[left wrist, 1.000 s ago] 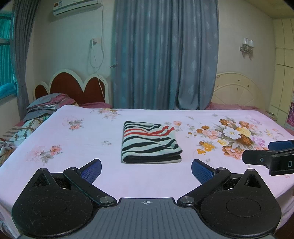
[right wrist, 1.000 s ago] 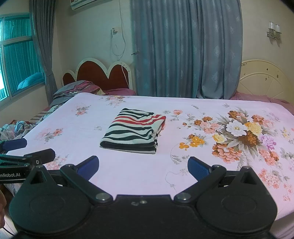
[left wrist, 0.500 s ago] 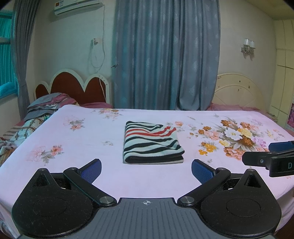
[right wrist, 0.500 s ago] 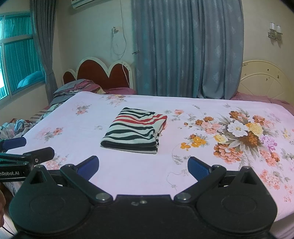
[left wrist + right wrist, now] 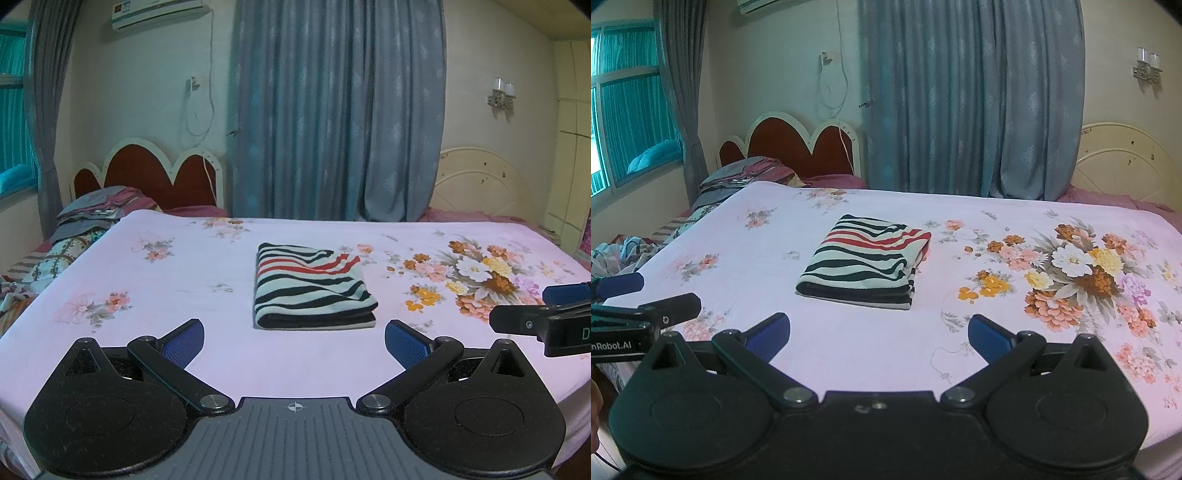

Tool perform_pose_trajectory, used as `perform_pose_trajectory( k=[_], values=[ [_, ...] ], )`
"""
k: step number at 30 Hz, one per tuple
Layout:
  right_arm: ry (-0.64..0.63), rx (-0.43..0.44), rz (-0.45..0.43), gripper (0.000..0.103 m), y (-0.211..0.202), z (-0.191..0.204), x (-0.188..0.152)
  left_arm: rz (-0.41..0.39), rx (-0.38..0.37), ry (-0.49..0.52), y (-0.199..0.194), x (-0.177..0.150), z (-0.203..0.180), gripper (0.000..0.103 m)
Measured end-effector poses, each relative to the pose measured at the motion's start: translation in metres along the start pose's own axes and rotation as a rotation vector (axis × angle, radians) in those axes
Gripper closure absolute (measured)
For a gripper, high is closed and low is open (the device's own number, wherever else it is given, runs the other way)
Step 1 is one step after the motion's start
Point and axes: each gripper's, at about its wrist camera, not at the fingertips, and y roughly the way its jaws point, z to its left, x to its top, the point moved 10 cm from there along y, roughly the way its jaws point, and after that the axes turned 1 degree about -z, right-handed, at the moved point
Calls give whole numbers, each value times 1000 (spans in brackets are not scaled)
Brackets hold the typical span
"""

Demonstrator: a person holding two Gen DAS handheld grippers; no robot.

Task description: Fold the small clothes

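Here, left gripper (image 5: 294, 338): fingers spread wide, holding nothing.
Right gripper (image 5: 879, 332): likewise wide apart, empty.
Striped garment (image 5: 310, 291): lay folded on the bedsheet (image 5: 184, 273), untouched.

Readable text, 2 spots only. Right wrist view: white letters "nRobot.AI" on the black body of the left gripper (image 5: 642, 295), frame edge at 9 o'clock; start of the word cut off by the edge. Left wrist view: single pale "D" on the black body of the right gripper (image 5: 546, 306), at 3 o'clock; rest runs out of frame. Air conditioner (image 5: 157, 13) at 11 o'clock has a small red/white sticker, print too small to read.
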Motion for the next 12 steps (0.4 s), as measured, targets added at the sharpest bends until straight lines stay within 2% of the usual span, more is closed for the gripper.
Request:
perform_pose_trajectory(
  k=[12],
  values=[
    [-8,1,2,1,4,1,1,-16,-5,2,3,4,0,0]
  ],
)
